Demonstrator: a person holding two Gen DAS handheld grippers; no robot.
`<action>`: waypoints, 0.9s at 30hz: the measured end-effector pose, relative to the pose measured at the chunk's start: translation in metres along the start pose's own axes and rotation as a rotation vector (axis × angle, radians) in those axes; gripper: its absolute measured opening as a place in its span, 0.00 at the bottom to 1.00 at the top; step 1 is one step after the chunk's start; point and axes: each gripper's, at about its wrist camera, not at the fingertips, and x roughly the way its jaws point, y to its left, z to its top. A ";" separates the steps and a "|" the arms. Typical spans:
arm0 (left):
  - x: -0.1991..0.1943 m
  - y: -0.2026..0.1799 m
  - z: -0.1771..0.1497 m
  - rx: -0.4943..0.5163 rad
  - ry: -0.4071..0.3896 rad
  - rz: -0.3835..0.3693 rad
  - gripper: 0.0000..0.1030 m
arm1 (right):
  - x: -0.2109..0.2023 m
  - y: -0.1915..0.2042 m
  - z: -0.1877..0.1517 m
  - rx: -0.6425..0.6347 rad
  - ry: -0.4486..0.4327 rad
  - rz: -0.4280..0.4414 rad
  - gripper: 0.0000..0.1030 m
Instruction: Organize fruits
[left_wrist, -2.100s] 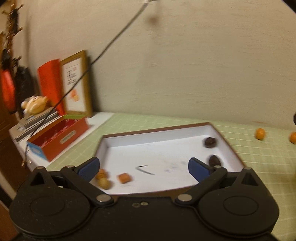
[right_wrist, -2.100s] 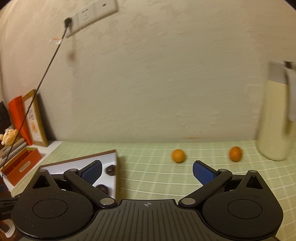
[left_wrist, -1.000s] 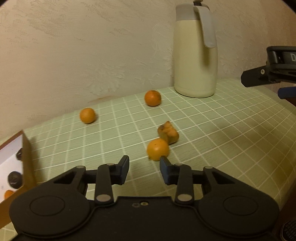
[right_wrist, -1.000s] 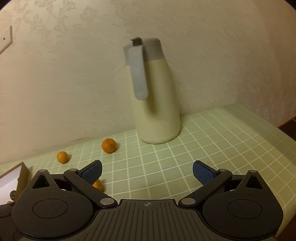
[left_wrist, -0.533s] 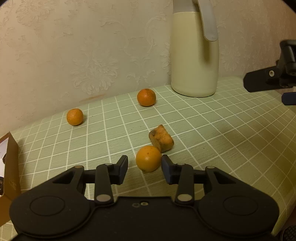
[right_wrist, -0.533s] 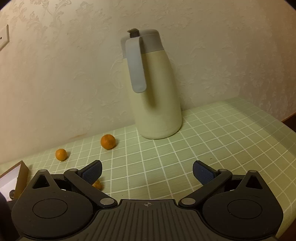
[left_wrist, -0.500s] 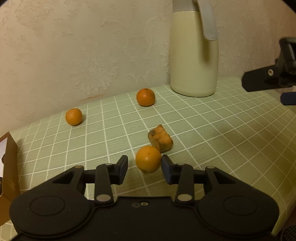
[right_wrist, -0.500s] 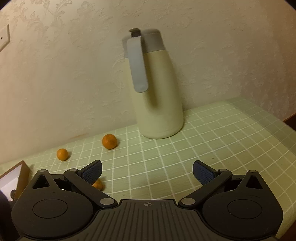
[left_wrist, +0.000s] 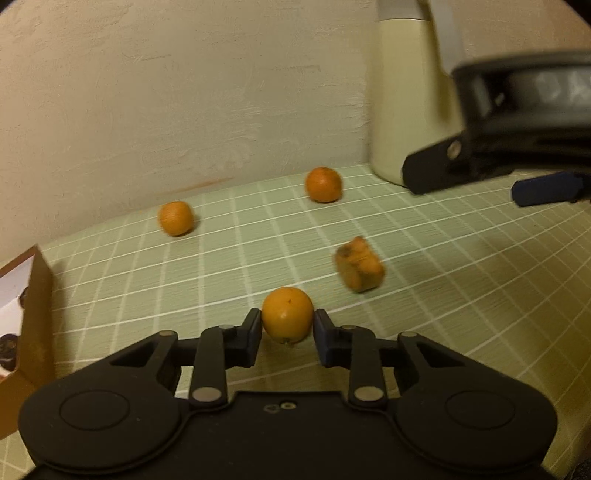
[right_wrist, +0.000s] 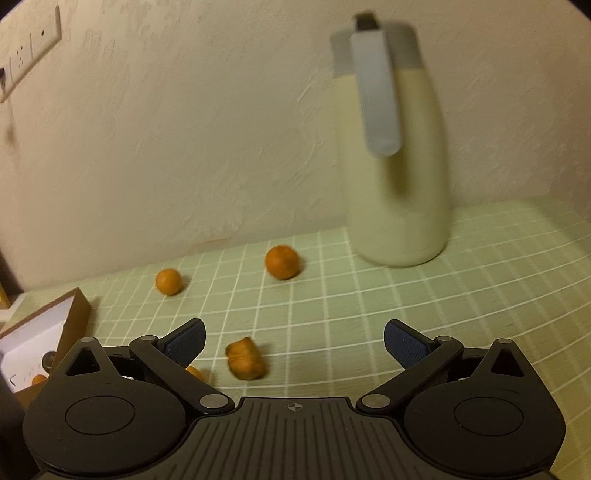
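From the left wrist view, the left gripper (left_wrist: 287, 326) has just squeezed its jaws in on a small orange (left_wrist: 287, 314). Both pads touch its sides, so the orange is held right at the tips. The orange is round, so it has no long side. A tiny nub on its skin points down toward the cloth. The skin is bright and smooth with a few little dots.

Just past it, to the right, lies a brown lumpy piece (left_wrist: 359, 266). It is blocky and tipped a bit, with its longer side running up-left to down-right. Two more oranges sit farther back near the wall, the left orange (left_wrist: 176, 218) and the back orange (left_wrist: 323, 184), well apart from each other.

All of this is on a green cloth with white squares (left_wrist: 461, 295). A pale bumpy wall (left_wrist: 184, 92) stands behind. A tall cream jug (left_wrist: 410, 103) stands by the wall on the right. A brown box with a white inside (left_wrist: 35, 306) shows at the left edge, with dark round things in it. The right gripper (left_wrist: 509, 184) pokes in from the right, blurry.

From the right wrist view, the right gripper (right_wrist: 293, 341) has its jaws wide apart with nothing in them. The brown lumpy piece (right_wrist: 245, 360) lies on the cloth between and below the blue pads (right_wrist: 184, 341). The jug (right_wrist: 397, 155) looks blurry. A white wall plate (right_wrist: 31, 48) is up in the left corner.
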 end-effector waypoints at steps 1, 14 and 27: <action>-0.001 0.003 -0.001 -0.003 0.002 0.016 0.20 | 0.004 0.004 -0.001 -0.008 0.006 0.006 1.00; -0.011 0.032 -0.012 -0.035 0.016 0.070 0.20 | 0.065 0.033 -0.015 -0.061 0.134 0.005 0.59; -0.010 0.042 -0.012 -0.082 0.020 0.085 0.20 | 0.071 0.033 -0.020 -0.067 0.139 -0.015 0.22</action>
